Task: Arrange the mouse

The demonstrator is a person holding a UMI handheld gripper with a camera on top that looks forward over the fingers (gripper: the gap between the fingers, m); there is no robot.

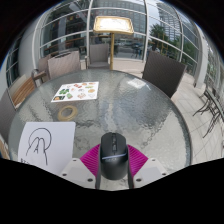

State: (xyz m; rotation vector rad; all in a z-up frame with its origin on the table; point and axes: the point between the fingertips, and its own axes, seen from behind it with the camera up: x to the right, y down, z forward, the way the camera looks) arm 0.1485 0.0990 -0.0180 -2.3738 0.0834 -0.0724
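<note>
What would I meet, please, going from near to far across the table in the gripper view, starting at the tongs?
Tongs with the black mouse between the pink pads → white sheet with a line drawing → small white card → colourful printed sheet → wooden stand beyond the table.

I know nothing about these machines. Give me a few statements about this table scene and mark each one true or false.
1. A black computer mouse sits between the tongs' magenta pads. True.
2. The mouse lies on the white sheet with a black line drawing. False: that sheet lies apart, to the side of the mouse.
3. The round glass table also holds a sheet printed with colourful pictures. True.
4. A wooden-topped stand rests on the table. False: it stands beyond the table.
</note>
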